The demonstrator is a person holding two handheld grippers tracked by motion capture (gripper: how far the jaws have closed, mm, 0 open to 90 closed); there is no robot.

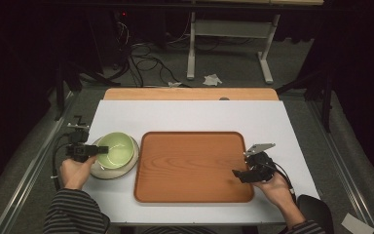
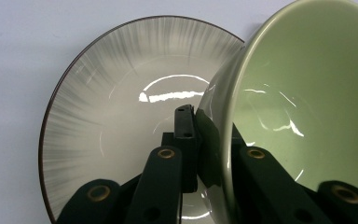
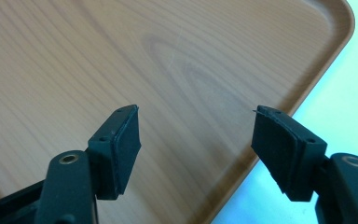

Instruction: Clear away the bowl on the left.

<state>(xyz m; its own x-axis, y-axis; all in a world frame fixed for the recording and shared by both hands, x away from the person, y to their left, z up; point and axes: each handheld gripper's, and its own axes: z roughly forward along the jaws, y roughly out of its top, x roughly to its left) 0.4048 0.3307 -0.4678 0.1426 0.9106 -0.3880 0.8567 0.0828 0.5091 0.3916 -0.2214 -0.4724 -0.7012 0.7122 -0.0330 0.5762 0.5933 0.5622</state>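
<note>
Left hand-held gripper (image 1: 93,150) clamped on the near rim of the green bowl (image 1: 116,148), one jaw inside, one outside. Bowl tilted over the streaked grey plate (image 2: 121,70) at the table's (image 1: 190,114) left side, just beside the wooden tray (image 1: 194,195). Right hand-held gripper (image 3: 196,149) with jaws apart, holding nothing, over the tray's right edge. Likely step: lifting the bowl off the plate. Next move probably calls for keeping a firm pinch and carrying it level onto the tray.

Pale green bowl (image 1: 115,148) on a cream plate (image 2: 121,107) streaked grey toward its dark rim, a reddish-brown wood-grain tray (image 1: 193,165) alongside, white table (image 1: 190,117) beneath, black-and-grey striped sleeve (image 1: 70,212).
</note>
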